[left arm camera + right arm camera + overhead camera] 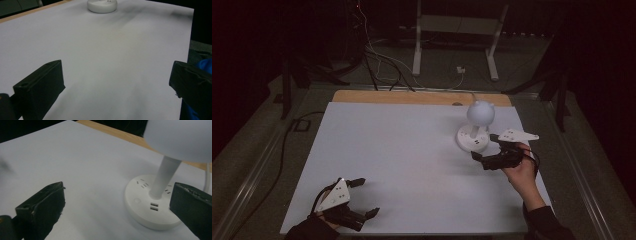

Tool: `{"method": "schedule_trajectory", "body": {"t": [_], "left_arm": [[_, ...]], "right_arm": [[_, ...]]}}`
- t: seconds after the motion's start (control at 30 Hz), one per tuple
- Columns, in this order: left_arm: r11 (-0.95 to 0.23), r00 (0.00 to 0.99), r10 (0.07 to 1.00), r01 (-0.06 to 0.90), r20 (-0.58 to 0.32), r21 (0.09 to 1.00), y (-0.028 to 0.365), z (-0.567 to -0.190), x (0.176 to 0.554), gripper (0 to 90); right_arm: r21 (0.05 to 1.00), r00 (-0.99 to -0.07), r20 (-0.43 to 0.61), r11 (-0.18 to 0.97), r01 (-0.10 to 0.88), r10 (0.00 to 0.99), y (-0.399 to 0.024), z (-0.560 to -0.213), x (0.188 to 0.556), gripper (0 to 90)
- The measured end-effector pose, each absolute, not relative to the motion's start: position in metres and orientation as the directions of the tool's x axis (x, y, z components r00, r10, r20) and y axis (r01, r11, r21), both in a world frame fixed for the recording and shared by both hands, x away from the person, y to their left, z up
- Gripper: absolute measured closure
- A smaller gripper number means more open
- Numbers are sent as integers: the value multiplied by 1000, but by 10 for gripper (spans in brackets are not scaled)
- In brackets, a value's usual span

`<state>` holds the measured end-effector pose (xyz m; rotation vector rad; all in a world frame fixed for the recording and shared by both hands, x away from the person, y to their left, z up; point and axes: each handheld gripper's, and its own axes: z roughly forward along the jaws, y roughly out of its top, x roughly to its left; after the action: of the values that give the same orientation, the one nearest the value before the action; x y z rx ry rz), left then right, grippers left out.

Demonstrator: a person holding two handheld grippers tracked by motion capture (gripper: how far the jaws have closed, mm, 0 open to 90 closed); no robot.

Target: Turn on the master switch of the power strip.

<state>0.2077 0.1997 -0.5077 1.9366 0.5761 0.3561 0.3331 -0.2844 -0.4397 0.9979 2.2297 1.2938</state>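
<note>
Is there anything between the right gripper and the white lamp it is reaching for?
Nothing visible. The right gripper sits right beside the lamp with its jaws open, and in the right gripper view only bare white table surface lies between the jaws and the lamp's round base.

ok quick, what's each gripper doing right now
left gripper: open, holding nothing, low over the white table.
right gripper: open, holding nothing, beside the white lamp's base.

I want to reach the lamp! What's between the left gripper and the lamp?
Nothing: the high view shows bare white table between the left gripper and the lamp.
</note>
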Motion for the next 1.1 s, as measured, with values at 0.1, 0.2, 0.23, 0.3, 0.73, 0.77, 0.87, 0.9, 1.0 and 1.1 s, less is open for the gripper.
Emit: {"method": "schedule_trajectory", "body": {"t": [0.1, 0.2, 0.23, 0.3, 0.73, 0.77, 0.87, 0.9, 1.0, 1.1], "left_arm": [[-348, 841, 541, 234, -9, 908, 200, -508, 208, 2], [-348, 841, 542, 234, -9, 908, 200, -508, 208, 2], [-347, 841, 541, 234, -10, 908, 200, -508, 208, 2], [-348, 840, 542, 234, -9, 908, 200, -508, 208, 2], [-347, 840, 542, 236, -11, 908, 200, -508, 208, 2], [-346, 840, 542, 236, -11, 908, 200, -508, 208, 2], [-348, 841, 542, 236, -11, 907, 200, -508, 208, 2], [-348, 840, 542, 236, -11, 907, 200, -508, 208, 2], [-347, 840, 542, 236, -11, 907, 200, -508, 208, 2], [-348, 840, 542, 236, -10, 907, 200, -508, 208, 2]], "right_arm": [[863, -672, 42, 311, 397, 739, -287, -440, 337, 0], [866, -664, 54, 296, 403, 746, -291, -440, 342, 0], [866, -661, 58, 292, 406, 748, -292, -440, 343, 0], [866, -658, 56, 292, 407, 751, -292, -440, 345, 0], [861, -629, 57, 281, 425, 776, -302, -443, 368, 0], [860, -623, 63, 274, 430, 780, -304, -445, 371, 0], [858, -615, 68, 268, 438, 786, -305, -447, 375, 0], [858, -613, 66, 269, 437, 788, -305, -448, 377, 0], [853, -603, 72, 264, 450, 794, -308, -452, 384, 0], [848, -601, 64, 273, 453, 797, -309, -455, 387, 0]]}}
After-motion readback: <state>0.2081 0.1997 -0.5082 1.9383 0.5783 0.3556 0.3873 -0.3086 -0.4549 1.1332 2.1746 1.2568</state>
